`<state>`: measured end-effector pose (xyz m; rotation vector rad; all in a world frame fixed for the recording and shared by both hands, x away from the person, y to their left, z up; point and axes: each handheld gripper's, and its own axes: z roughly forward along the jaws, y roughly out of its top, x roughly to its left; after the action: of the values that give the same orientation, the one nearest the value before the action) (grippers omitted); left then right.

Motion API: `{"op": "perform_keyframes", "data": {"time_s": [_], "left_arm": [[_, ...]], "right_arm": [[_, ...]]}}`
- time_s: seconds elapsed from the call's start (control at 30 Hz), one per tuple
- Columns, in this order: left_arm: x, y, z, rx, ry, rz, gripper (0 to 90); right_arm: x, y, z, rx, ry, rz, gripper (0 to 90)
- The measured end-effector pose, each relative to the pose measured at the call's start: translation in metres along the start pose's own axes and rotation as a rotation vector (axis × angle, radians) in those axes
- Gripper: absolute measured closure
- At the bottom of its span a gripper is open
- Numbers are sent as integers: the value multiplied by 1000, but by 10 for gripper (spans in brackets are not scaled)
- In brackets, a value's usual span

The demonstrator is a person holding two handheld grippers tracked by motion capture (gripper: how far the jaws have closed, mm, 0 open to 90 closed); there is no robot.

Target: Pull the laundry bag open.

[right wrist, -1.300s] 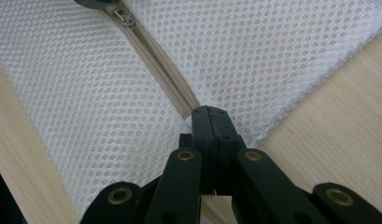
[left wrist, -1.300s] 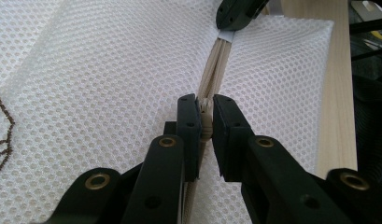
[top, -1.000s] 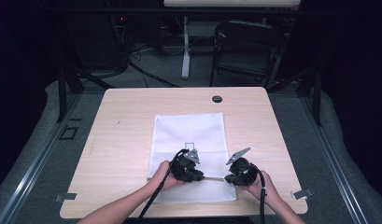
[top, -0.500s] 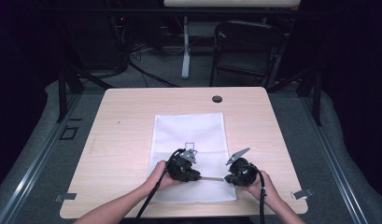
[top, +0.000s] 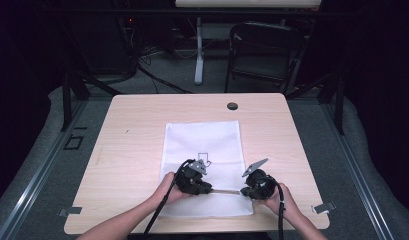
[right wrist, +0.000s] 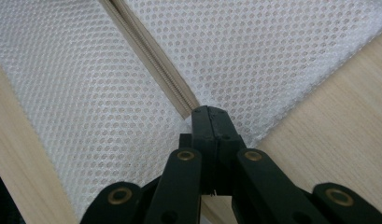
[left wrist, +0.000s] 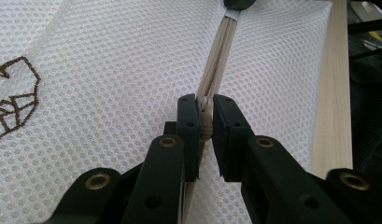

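Note:
A white mesh bag [top: 202, 140] lies flat on the wooden table [top: 142, 125]. Its beige zipper [top: 226, 191] runs across near the bag's front edge. My left gripper [top: 210, 189] is shut on the zipper's beige pull [left wrist: 206, 122], and the left gripper view shows the jaws [left wrist: 206, 105] pinching it just above the mesh [left wrist: 109, 70]. The zipper [left wrist: 221, 51] stretches from there to the other gripper. My right gripper [top: 242, 191] is shut on the zipper's end at the bag's right edge. In the right gripper view the jaws [right wrist: 210, 114] meet where the zipper [right wrist: 151, 51] stops.
A small brown outline logo [top: 204, 159] is printed mid-bag. A black round grommet [top: 232, 106] sits near the table's far edge. A dark chair [top: 262, 50] and cables stand on the floor beyond. The table's front edge lies just behind both hands.
My left gripper has crept slightly to the left along the zipper. The right gripper has stayed where it was.

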<state>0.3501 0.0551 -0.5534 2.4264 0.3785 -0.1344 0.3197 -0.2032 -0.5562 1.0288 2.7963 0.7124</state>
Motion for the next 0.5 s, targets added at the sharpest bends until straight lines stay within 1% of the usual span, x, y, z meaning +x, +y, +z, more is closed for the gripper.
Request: {"op": "perform_keyframes", "data": {"time_s": [0.03,0.13,0.27,0.4,0.5], "left_arm": [[-1,0,-1,5,10,0,815],[1,-1,-3,-3,-8,-1,815],[1,-2,-4,-4,-2,-10,815],[1,-2,-4,-7,-7,-9,814],[3,-1,-4,-10,-5,-11,814]], "right_arm": [[0,0,0,1,-1,0,900],[0,0,0,-1,0,0,900],[0,0,0,1,-1,2,900],[1,1,0,2,3,4,900],[2,1,1,2,-9,1,900]]}}
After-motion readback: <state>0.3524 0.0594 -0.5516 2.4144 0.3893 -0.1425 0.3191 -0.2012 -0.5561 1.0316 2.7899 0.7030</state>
